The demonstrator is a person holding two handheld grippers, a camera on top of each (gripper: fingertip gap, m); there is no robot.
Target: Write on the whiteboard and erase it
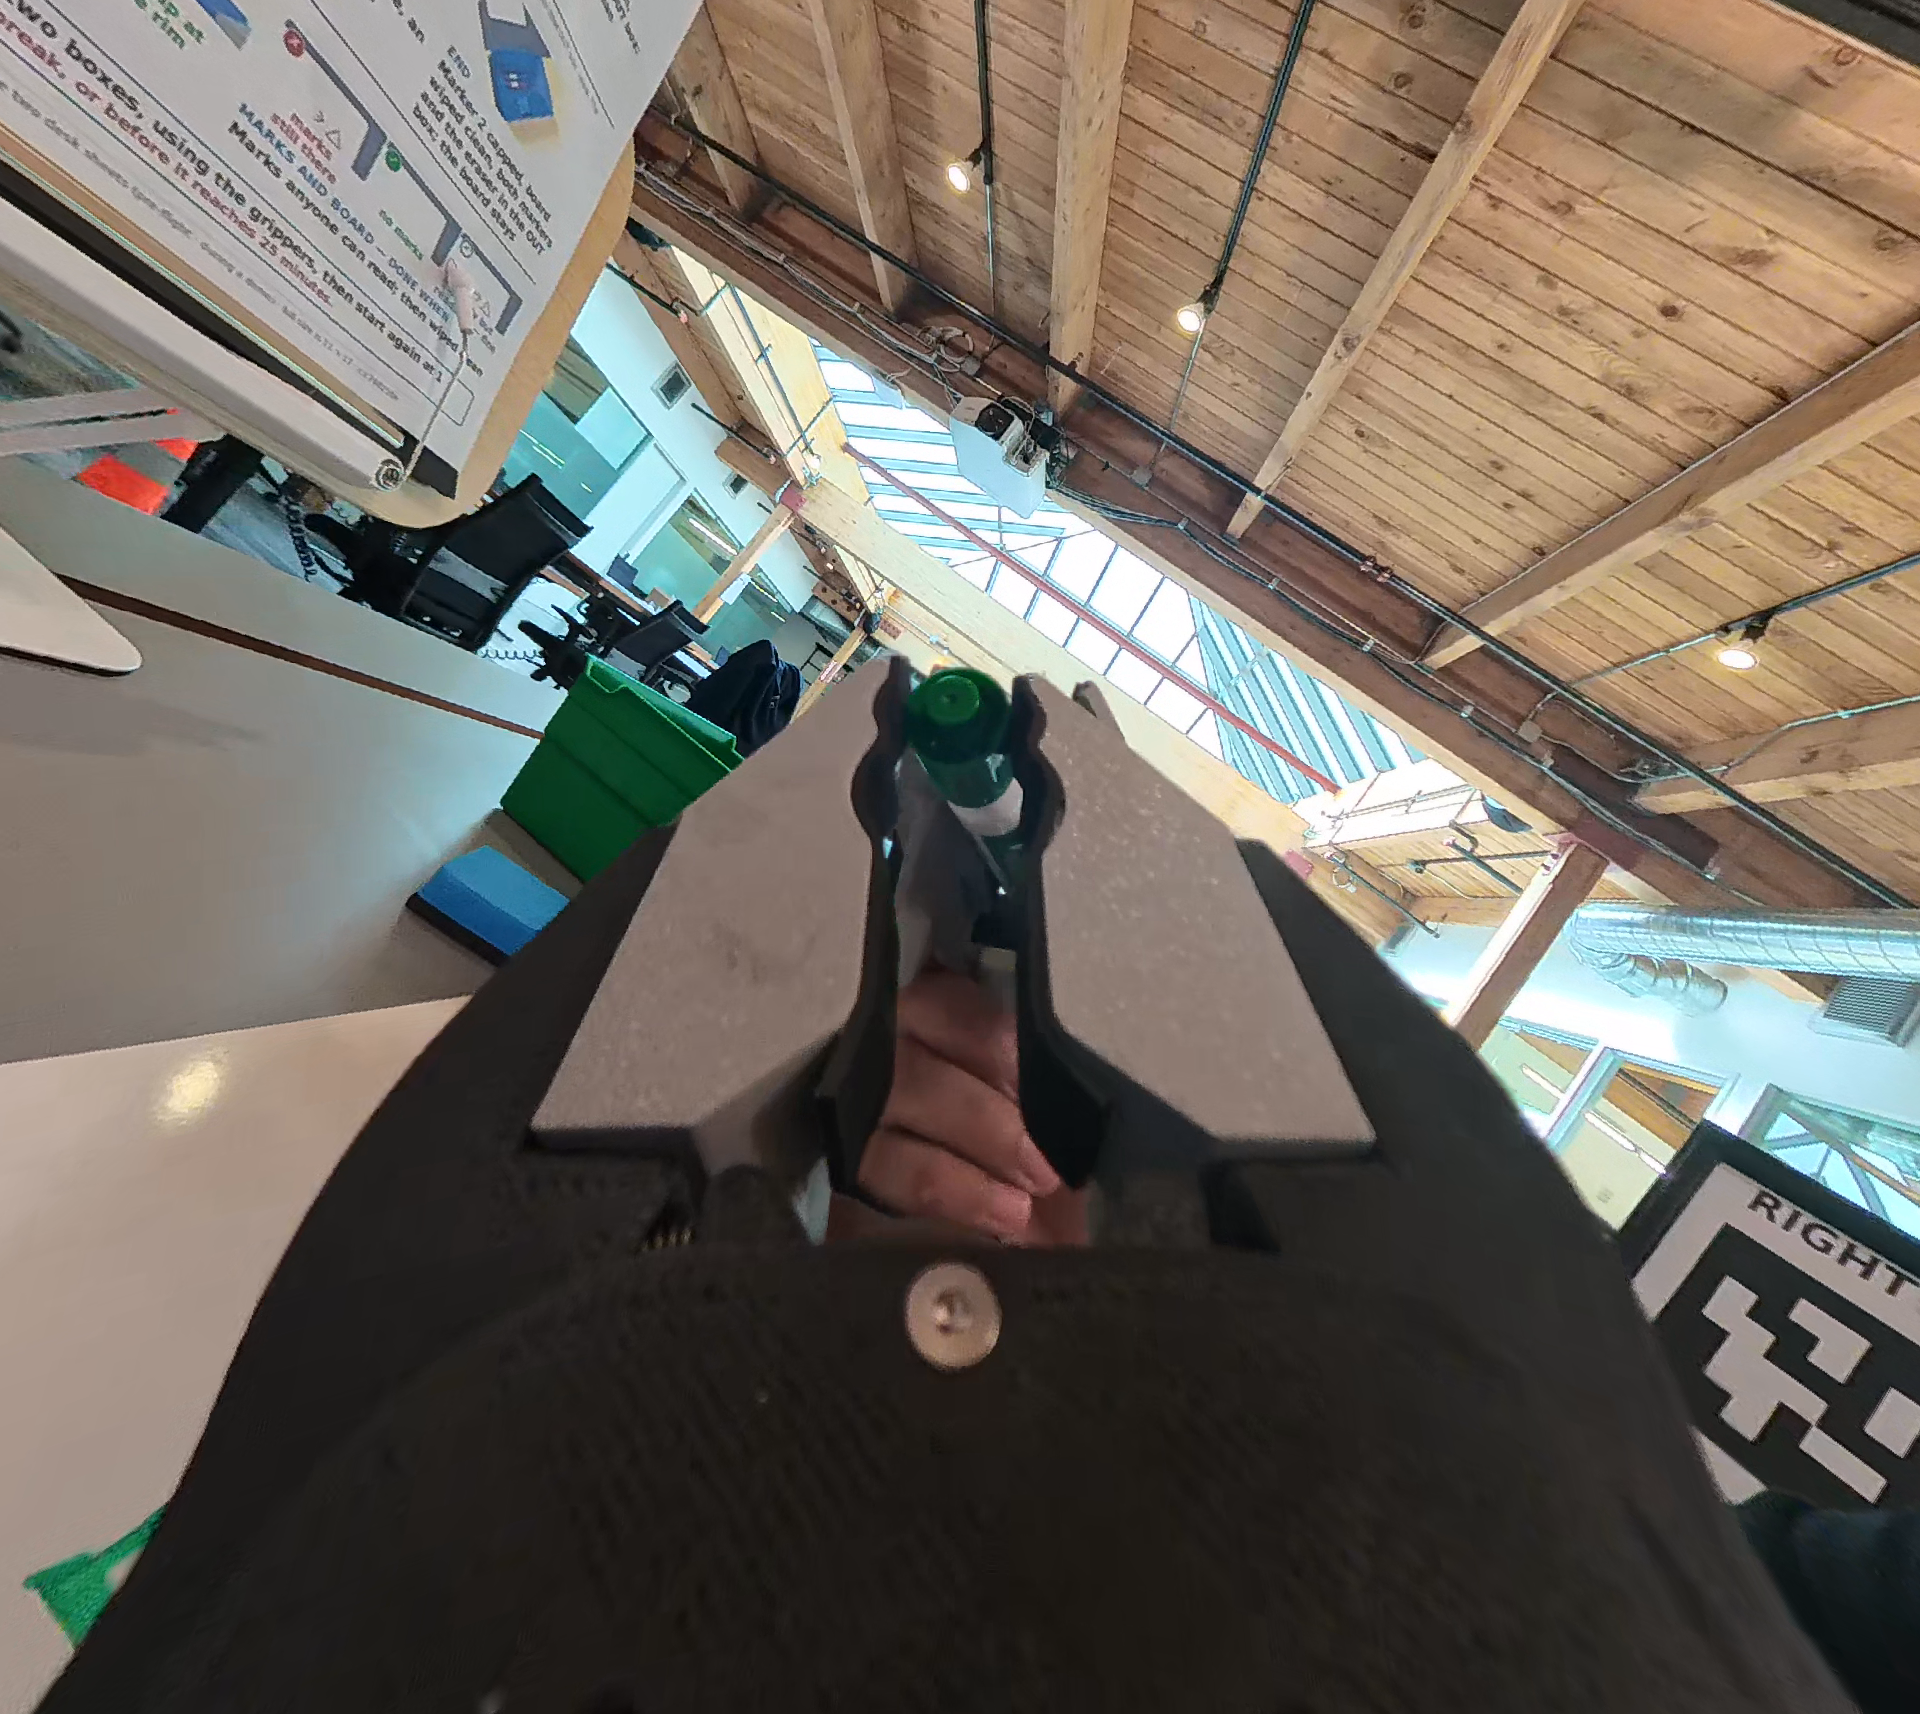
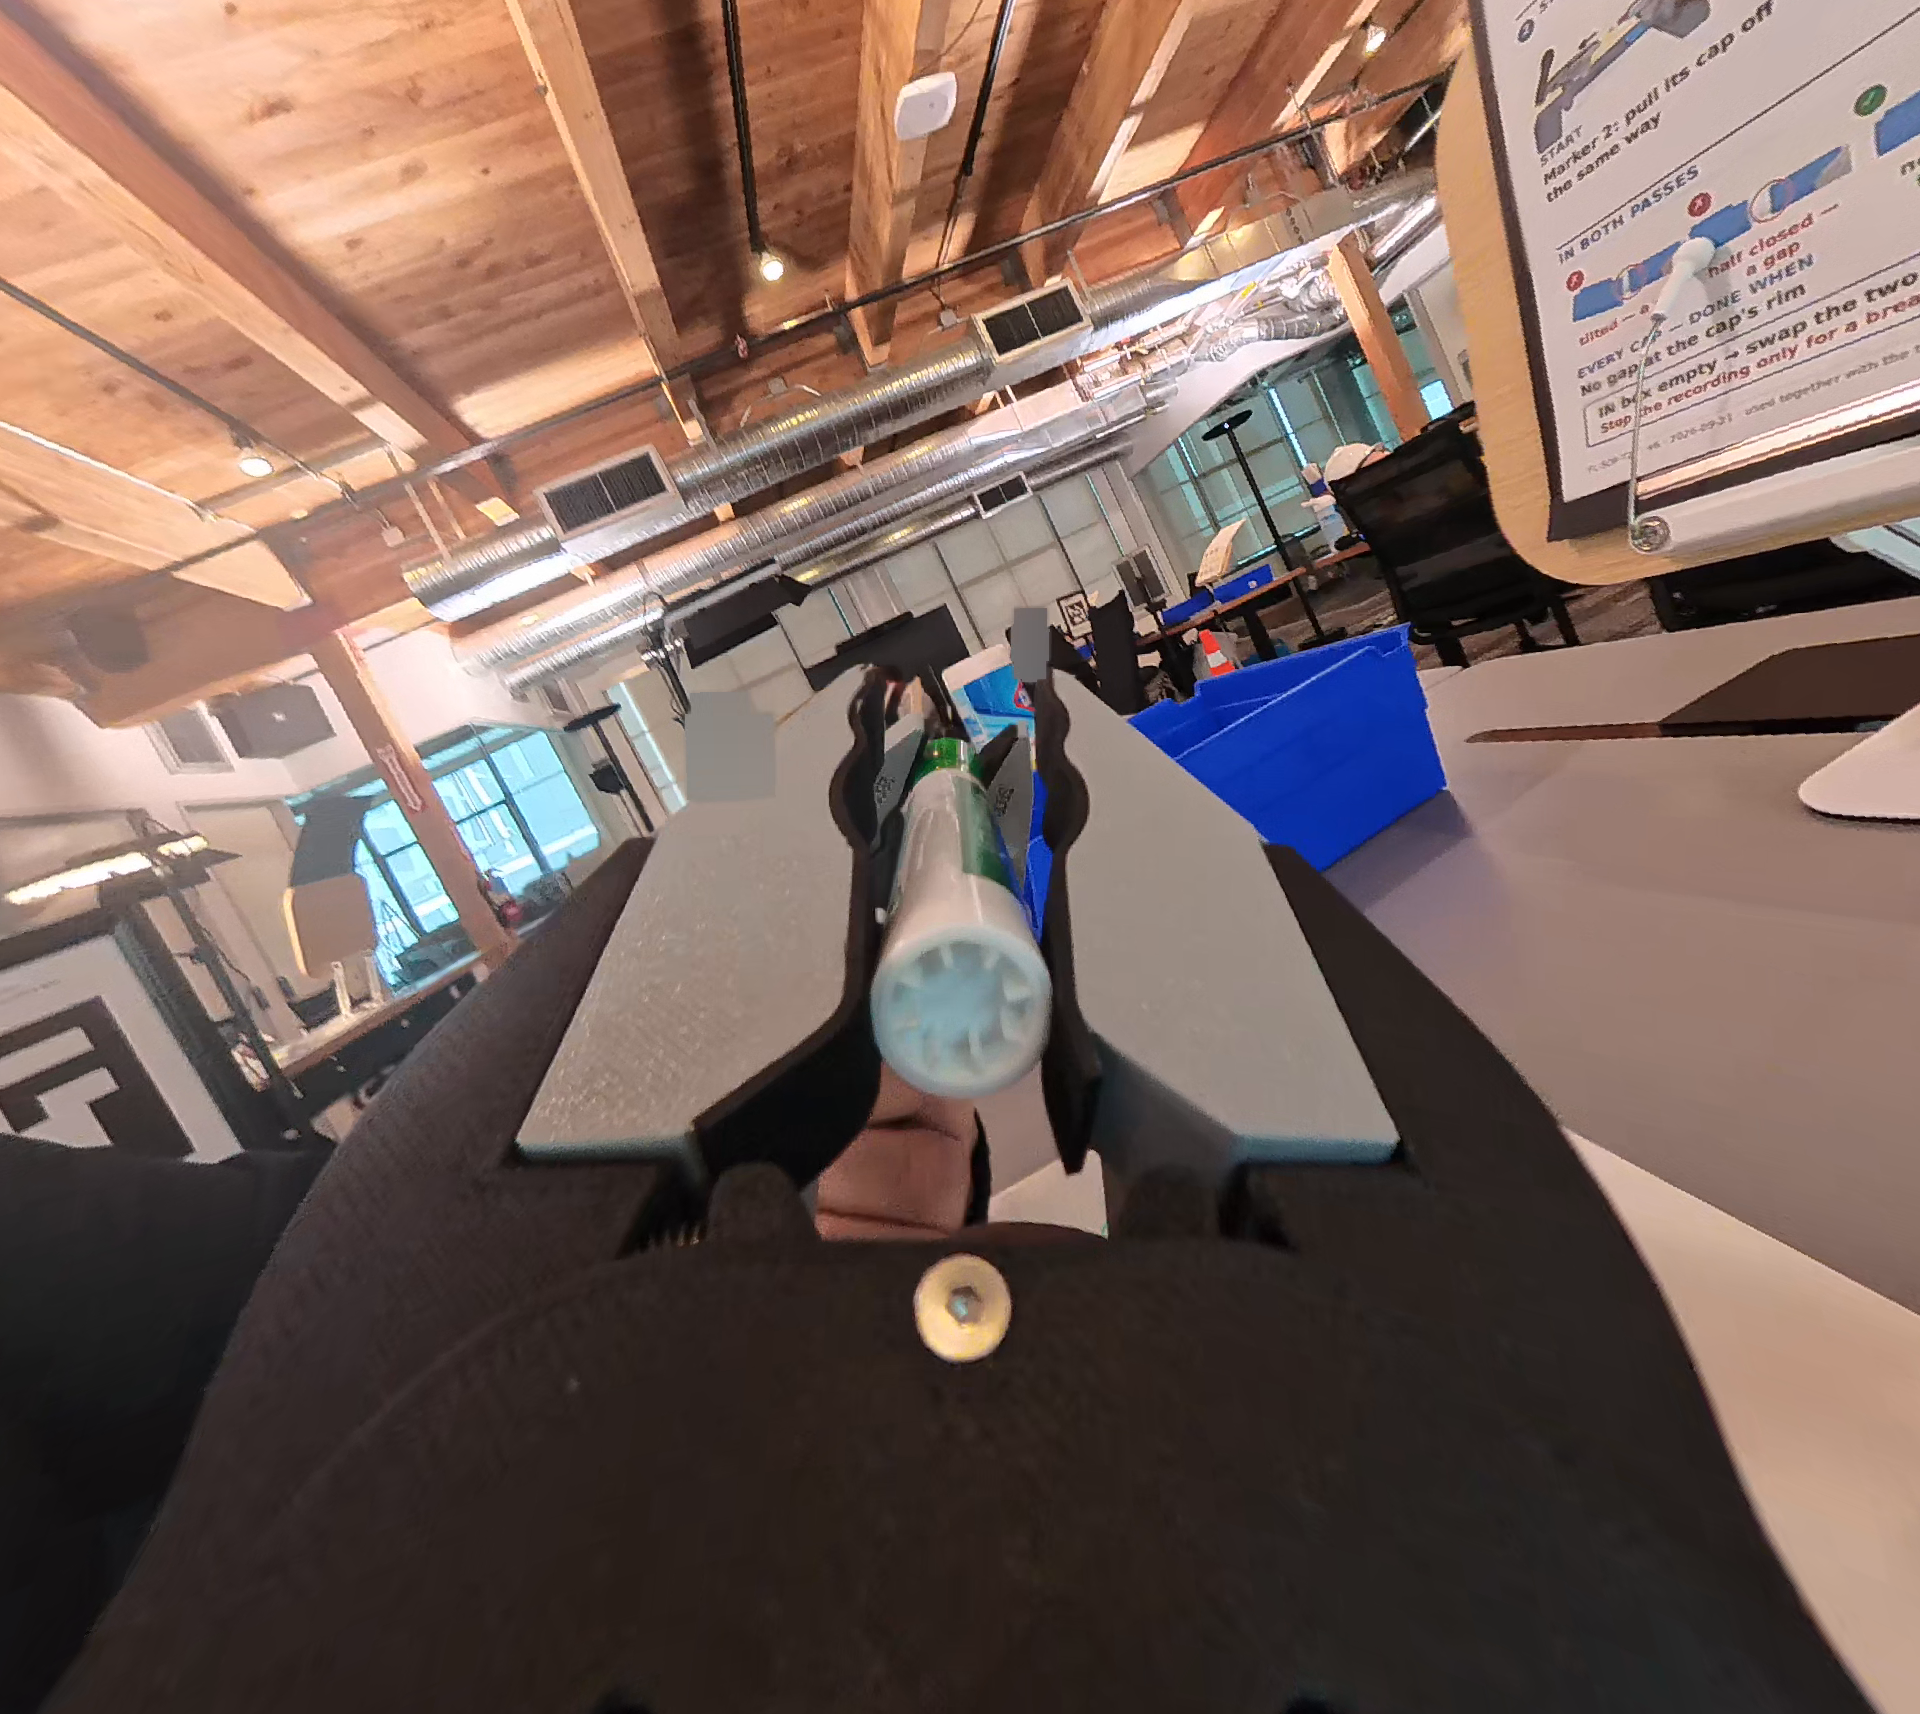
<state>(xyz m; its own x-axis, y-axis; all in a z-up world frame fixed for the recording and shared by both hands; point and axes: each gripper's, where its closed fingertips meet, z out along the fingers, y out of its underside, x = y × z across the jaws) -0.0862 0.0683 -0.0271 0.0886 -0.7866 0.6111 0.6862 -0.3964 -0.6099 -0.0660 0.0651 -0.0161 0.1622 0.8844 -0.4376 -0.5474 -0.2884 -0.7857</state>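
A white marker (image 2: 956,885) with a green label runs lengthwise between my right gripper's (image 2: 956,688) fingers, its butt end toward the camera. The right gripper is shut on its barrel. My left gripper (image 1: 961,690) faces the other way and is shut on the marker's green cap (image 1: 951,714); white barrel shows just behind the cap. The two grippers meet tip to tip above the table. I cannot tell whether the cap is seated or slightly off. A white board surface (image 1: 156,1249) lies low at the left, with a green patch at its near corner.
A green bin (image 1: 613,771) and a blue eraser (image 1: 488,901) sit on the grey table. A blue bin (image 2: 1299,750) stands at the right. An instruction poster (image 2: 1714,158) hangs above, and a white monitor foot (image 2: 1860,781) rests beneath it. The grippers are tip to tip, or close to it. The blue eraser (image 1: 488,901) is about equally far from each gripper, around 25 centimetres.
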